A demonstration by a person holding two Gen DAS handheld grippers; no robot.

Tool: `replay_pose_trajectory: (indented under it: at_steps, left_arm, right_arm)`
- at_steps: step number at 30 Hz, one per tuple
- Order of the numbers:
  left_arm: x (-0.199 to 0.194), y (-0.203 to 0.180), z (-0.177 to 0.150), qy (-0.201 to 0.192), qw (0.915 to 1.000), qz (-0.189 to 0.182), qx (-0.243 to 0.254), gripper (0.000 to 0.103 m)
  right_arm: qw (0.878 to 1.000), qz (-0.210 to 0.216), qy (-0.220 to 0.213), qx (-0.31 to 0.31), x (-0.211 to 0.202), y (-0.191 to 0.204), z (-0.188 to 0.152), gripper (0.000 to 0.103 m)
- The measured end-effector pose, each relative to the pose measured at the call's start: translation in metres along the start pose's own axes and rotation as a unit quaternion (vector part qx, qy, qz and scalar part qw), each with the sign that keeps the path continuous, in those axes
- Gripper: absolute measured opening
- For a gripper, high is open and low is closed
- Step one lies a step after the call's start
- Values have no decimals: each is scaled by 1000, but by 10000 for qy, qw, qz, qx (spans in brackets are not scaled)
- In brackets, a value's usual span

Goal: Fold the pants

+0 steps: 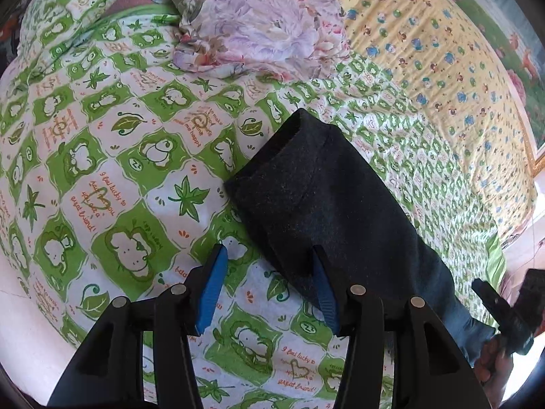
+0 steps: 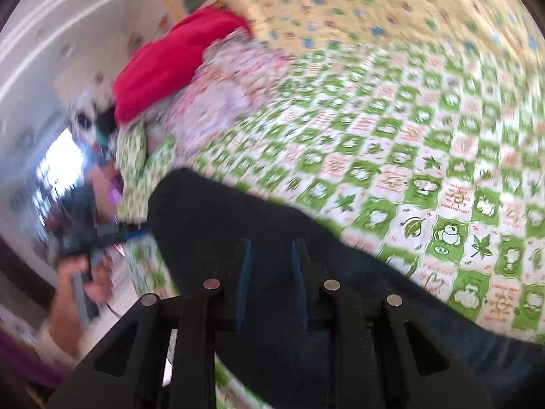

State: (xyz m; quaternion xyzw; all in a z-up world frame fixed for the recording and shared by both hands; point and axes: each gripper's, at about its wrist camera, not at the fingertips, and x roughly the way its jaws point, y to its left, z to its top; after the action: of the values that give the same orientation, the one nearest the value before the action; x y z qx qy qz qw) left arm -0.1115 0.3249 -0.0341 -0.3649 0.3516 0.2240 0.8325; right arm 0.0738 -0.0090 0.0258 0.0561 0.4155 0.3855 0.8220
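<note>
The dark pants [image 1: 327, 197] lie as a long folded strip on the green and white patterned bedspread [image 1: 102, 170]. My left gripper [image 1: 269, 255] is open above the bedspread at the strip's near left edge; its right finger [image 1: 325, 289] is over the cloth. In the right wrist view, which is motion-blurred, the pants [image 2: 245, 211] fill the lower middle. My right gripper [image 2: 270, 252] is open just above them, holding nothing. The right gripper also shows at the far right of the left wrist view [image 1: 511, 310].
A floral quilt [image 1: 259, 24] is bunched at the head of the bed, with a red cloth [image 2: 170, 61] beside it. A yellow printed sheet [image 1: 442, 54] covers the far side. The bed edge and floor [image 1: 20, 323] lie at lower left.
</note>
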Motion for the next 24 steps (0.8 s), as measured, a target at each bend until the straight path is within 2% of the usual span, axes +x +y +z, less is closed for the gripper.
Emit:
replay_pose_trajectory:
  at_steps: [3, 8, 11, 15, 19, 20, 21, 22, 24]
  left_arm:
    - [6, -1, 6, 25, 10000, -4, -12, 53]
    - [18, -4, 16, 67, 10000, -18, -62, 54]
    - [23, -6, 20, 77, 9999, -41, -72, 54]
    - [31, -12, 25, 56, 9999, -145, -46, 54]
    - [40, -19, 27, -64, 9998, -166, 64, 54]
    - [42, -22, 27, -137, 9996, -174, 151, 48]
    - [42, -24, 27, -159, 9993, -233, 226, 31]
    - [41, -25, 26, -180, 9991, -308, 244, 22]
    - [24, -33, 24, -489, 9974, -391, 344, 21]
  right_arm:
    - [9993, 37, 225, 303, 21, -22, 18, 26]
    - [9960, 204, 795, 354, 68, -41, 40, 26]
    - [9922, 332, 1179, 247, 96, -44, 47, 26]
    - [9786, 583, 1971, 23, 135, -42, 46, 29]
    - [9742, 618, 2134, -392, 138, -34, 47, 27]
    - [9736, 588, 2138, -547, 136, -30, 46, 19]
    - [9735, 524, 2110, -708, 134, -26, 43, 17]
    - [9737, 412, 2063, -871, 131, -21, 41, 16]
    - [9749, 164, 1877, -1187, 122, -9, 41, 14]
